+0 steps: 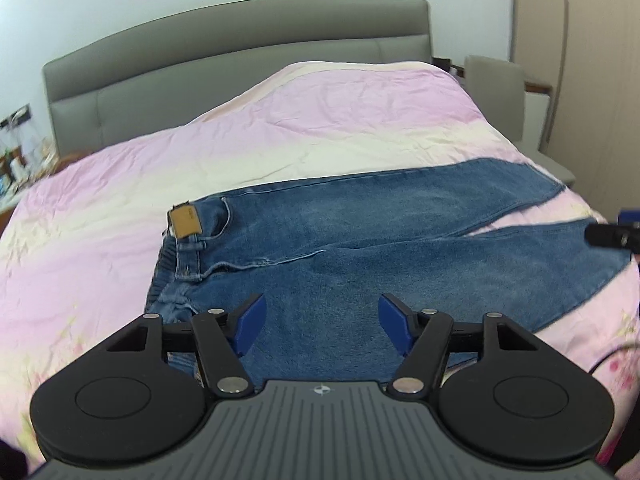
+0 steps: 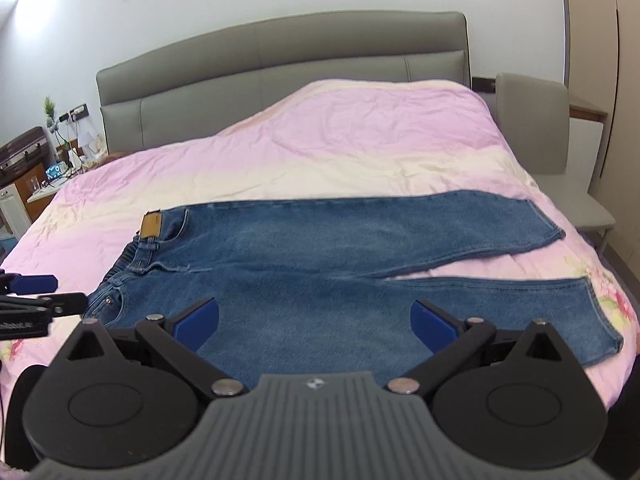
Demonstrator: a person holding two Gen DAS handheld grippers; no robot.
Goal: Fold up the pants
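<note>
Blue jeans (image 1: 360, 232) lie flat on a pink bed cover (image 1: 320, 112), waistband with a tan patch (image 1: 185, 221) to the left, both legs spread apart to the right. They also show in the right wrist view (image 2: 320, 248). My left gripper (image 1: 322, 320) is open and empty, hovering over the near hip area. My right gripper (image 2: 314, 320) is open and empty over the near thigh. The left gripper shows at the left edge of the right wrist view (image 2: 32, 292); the right gripper's tip shows at the right edge of the left wrist view (image 1: 612, 234).
A grey padded headboard (image 2: 280, 64) stands behind the bed. A grey chair (image 2: 540, 128) is at the far right. A cluttered nightstand with a suitcase (image 2: 24, 152) is at the far left. The pink cover (image 2: 340, 140) stretches beyond the jeans.
</note>
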